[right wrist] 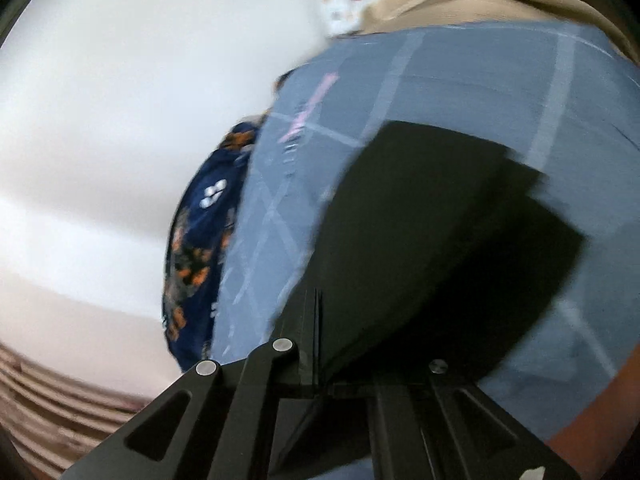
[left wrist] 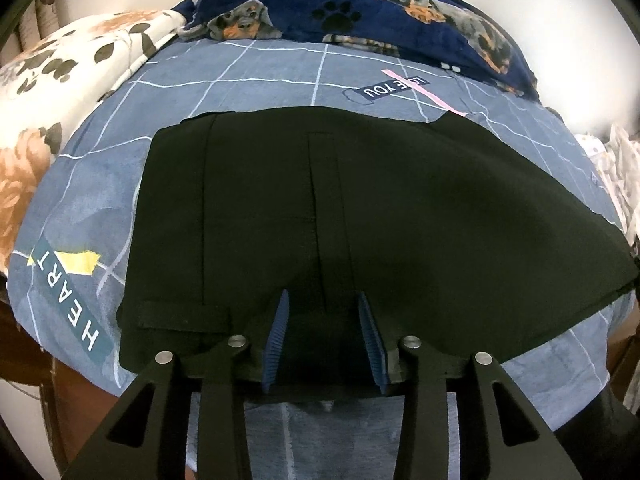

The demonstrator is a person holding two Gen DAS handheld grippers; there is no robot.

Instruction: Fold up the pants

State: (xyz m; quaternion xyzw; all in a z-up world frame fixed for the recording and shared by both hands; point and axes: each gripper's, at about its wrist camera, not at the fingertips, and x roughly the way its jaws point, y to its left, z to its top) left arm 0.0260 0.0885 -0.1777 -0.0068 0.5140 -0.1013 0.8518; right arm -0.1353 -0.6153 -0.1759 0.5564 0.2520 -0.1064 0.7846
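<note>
On the bed, black pants [left wrist: 360, 216] are laid flat across a blue-grey grid-print bedsheet [left wrist: 256, 76], waistband end toward the near edge. Left gripper [left wrist: 325, 340]: blue ribbed pads [left wrist: 278, 344] are spread apart, released, poised over the near edge of the pants; nothing is held between them. Right gripper [right wrist: 320, 344]: seen in a blurred view, fingers apparently clenched together on a lifted edge of the pants, the cloth rising from the sheet. Behind the pants are noted a navy dog-print blanket [left wrist: 400, 12] and a floral-print quilt [left wrist: 80, 56] at the left.
</note>
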